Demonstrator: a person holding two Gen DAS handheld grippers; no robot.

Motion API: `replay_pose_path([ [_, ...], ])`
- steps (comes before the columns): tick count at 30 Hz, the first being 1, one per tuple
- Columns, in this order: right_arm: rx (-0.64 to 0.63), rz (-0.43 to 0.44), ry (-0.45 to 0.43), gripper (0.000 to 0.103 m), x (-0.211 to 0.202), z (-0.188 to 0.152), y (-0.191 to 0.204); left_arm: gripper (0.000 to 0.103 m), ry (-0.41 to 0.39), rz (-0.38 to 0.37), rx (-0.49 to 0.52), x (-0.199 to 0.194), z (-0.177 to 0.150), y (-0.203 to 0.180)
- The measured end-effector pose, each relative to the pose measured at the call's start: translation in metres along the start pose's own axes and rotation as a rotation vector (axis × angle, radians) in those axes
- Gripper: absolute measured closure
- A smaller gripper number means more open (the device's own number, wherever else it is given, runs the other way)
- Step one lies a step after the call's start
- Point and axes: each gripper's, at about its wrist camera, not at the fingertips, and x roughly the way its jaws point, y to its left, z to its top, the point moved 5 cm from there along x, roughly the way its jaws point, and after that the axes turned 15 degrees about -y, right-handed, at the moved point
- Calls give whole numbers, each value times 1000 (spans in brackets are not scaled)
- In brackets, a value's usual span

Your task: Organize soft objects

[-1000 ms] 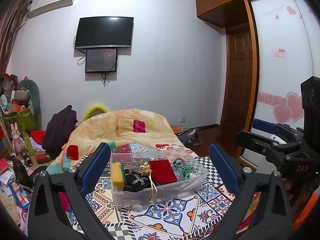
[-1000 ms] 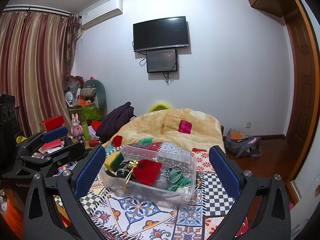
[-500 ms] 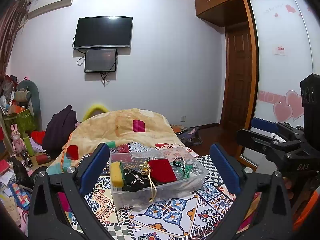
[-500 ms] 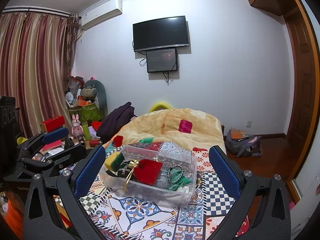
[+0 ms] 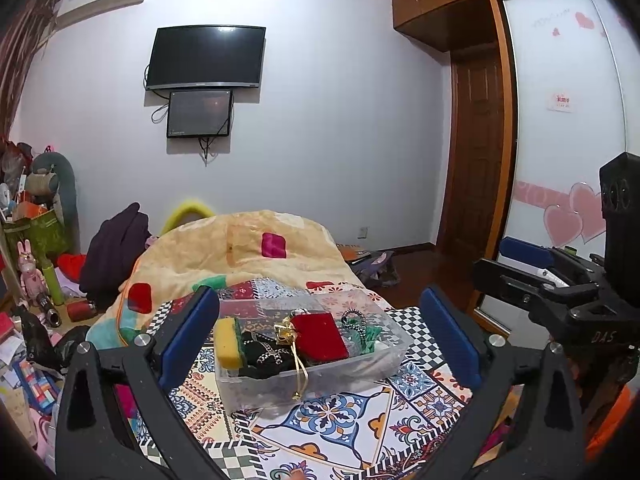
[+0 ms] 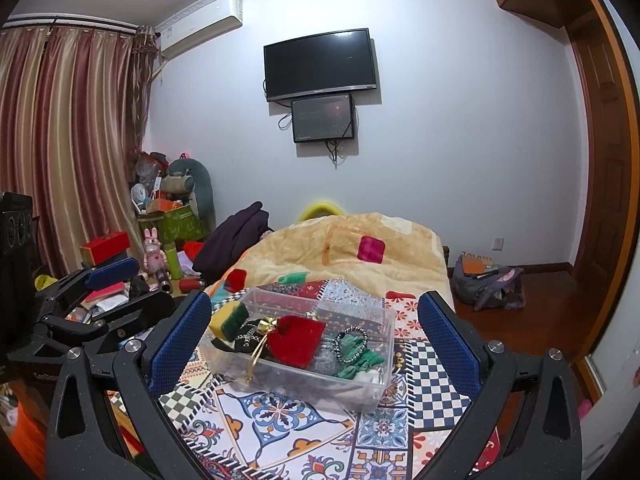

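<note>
A clear plastic bin [image 5: 320,384] [image 6: 376,392] stands on a patterned cloth. In it lie a yellow-green sponge [image 5: 227,343] [image 6: 228,317], a red velvet pouch [image 5: 320,337] [image 6: 296,340] with a gold cord, a black item with chains [image 5: 260,354], a beaded bracelet [image 6: 350,344] and green hair ties [image 6: 362,361]. My left gripper [image 5: 320,344] is open and empty, held back from the bin. My right gripper [image 6: 316,344] is open and empty too, on the bin's near side. Each gripper shows in the other's view: the right [image 5: 560,292], the left [image 6: 92,296].
A folded yellow quilt [image 5: 248,252] lies behind the bin. A cluttered pile of toys and boxes [image 6: 160,236] stands at the left by the curtains. A bag [image 6: 488,284] lies on the floor at the right near the wooden door [image 5: 476,152].
Both grippers have barely drifted; the bin and its contents stay where they were. Both grippers stay open.
</note>
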Motion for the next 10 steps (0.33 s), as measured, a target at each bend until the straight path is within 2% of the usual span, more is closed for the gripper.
replay_pose_path([
  [10,9,3,12,0,2,-3,-1,0,2,0,2,0,-1,-2],
])
